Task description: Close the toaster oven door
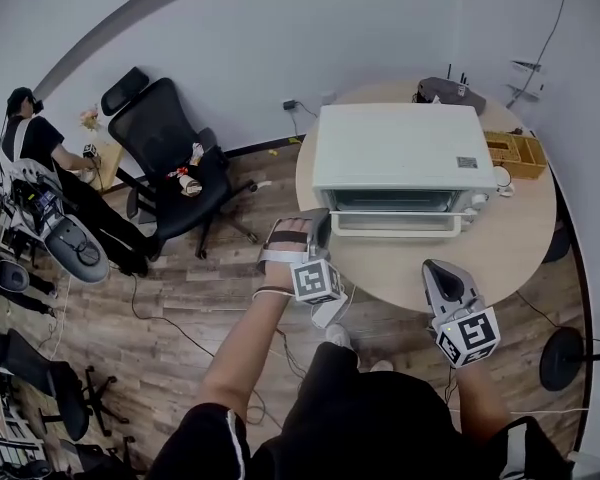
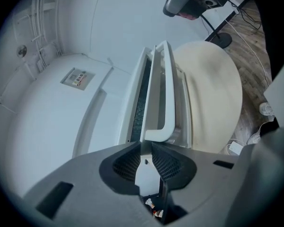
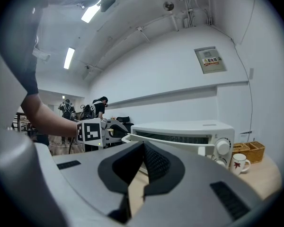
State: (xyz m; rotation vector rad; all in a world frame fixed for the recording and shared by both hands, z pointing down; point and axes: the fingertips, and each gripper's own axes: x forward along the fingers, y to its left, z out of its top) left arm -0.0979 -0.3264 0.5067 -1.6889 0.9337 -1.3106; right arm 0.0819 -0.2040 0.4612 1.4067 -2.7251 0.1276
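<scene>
**While the door (image 1: pixel 392 208) stands ajar, left gripper (image 1: pixel 318 230) sits at the toaster oven (image 1: pixel 395 148) handle (image 1: pixel 395 224)**

Although the task calls for it to be closed, the white toaster oven's glass door leans out at its top edge, only part of the way shut. The oven stands toward the back of a round beige table (image 1: pixel 520 238). Seen from the head view, the left gripper is at the door's left end, at the table's edge, gripped by the person's left hand (image 1: pixel 285 238). In the left gripper view its jaws stand narrowly apart. The door's end edge and the curved end of the white handle lie right at the jaw tips. Whether the pads press on the door cannot be told.

The right gripper (image 1: pixel 432 265) hangs over the near rim of the table, in front of the oven and well apart from the door. Its jaws are together with nothing between them, and it points toward the oven's front and its control knobs (image 3: pixel 222 146).

To the oven's right are a white mug (image 3: pixel 238 163) with a red leaf print and a wooden organiser box (image 1: pixel 520 151). A dark device with antennas (image 1: pixel 450 90) sits behind the oven. Off the table, a black office chair (image 1: pixel 165 148) stands on the wood floor (image 1: pixel 180 308), and another person (image 1: pixel 40 143) is at the far left.
</scene>
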